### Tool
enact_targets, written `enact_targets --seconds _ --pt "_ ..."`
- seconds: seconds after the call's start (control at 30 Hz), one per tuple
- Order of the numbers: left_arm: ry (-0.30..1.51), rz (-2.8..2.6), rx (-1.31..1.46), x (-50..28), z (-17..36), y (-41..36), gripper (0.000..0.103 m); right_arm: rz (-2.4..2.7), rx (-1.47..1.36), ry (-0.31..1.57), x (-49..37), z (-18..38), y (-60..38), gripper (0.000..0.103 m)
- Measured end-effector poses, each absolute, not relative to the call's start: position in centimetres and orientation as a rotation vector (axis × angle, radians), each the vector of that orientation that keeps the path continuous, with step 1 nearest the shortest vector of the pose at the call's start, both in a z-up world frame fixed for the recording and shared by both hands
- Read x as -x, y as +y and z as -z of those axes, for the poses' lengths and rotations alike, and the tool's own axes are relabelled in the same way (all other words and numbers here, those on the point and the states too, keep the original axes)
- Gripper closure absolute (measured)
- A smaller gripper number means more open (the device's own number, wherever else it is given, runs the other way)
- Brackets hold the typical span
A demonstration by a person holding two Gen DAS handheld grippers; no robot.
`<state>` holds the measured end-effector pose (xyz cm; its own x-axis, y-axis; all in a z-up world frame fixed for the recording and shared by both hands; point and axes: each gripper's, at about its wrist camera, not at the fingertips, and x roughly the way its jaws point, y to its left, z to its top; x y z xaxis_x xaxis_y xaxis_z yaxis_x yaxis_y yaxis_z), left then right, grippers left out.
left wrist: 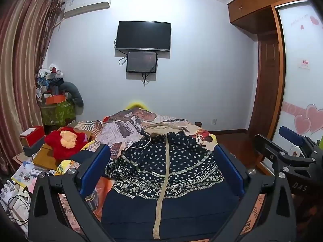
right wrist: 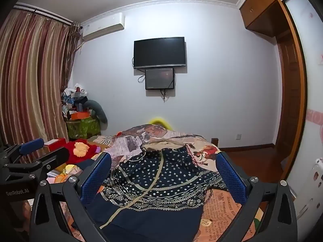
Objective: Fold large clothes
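A dark navy zip jacket (left wrist: 167, 173) with white dots, patterned bands and a beige zipper lies spread on the bed, hood end away from me; the right wrist view shows the same jacket (right wrist: 157, 183). My left gripper (left wrist: 161, 173) hovers above its lower part, open, blue pads wide apart with nothing between them. My right gripper (right wrist: 163, 177) is likewise open over the jacket, empty. In the left wrist view, the right gripper (left wrist: 290, 145) appears at the right edge; in the right wrist view, the left gripper (right wrist: 38, 151) shows at the left edge.
The bed carries a newspaper-print cover (left wrist: 125, 129). A red plush toy (left wrist: 64, 141), boxes and papers crowd the bed's left side. Striped curtains (left wrist: 18, 60) hang at left, a wardrobe (left wrist: 268, 80) stands at right, and a television (left wrist: 143, 36) is on the far wall.
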<state>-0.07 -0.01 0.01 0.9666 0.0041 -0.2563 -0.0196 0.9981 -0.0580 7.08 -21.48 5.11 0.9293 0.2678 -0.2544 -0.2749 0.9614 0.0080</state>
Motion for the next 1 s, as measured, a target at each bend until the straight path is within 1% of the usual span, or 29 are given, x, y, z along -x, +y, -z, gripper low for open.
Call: enact_targets --seconds 1.0 --pt "0.266 -0.02 0.069 -0.4 0.4 0.3 0.0 -0.286 0.013 0.266 -7.4 -5.0 -21.4 0.0"
